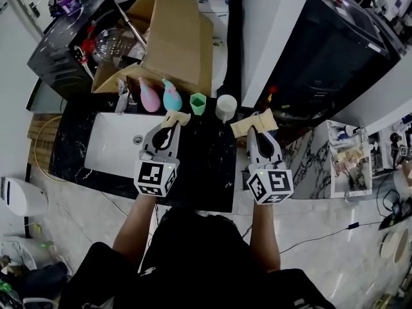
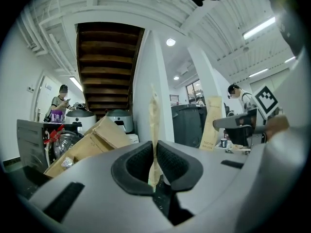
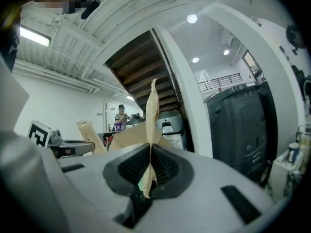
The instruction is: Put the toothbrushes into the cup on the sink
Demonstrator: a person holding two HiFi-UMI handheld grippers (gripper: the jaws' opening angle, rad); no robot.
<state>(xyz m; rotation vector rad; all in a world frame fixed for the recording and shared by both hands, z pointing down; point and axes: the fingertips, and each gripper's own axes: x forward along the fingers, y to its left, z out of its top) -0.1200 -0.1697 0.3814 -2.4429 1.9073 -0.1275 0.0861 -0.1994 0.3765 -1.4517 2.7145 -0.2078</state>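
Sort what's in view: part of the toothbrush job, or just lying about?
Job: left gripper shut on left toothbrush packet; right gripper shut on right toothbrush packet; green cup; white cup; sink.
Lying about: cardboard box; pink bottle; blue bottle.

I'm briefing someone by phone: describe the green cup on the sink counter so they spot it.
Find the black counter with the white basin. At its back edge, the green cup stands between a blue bottle and a white cup; it alone is green.
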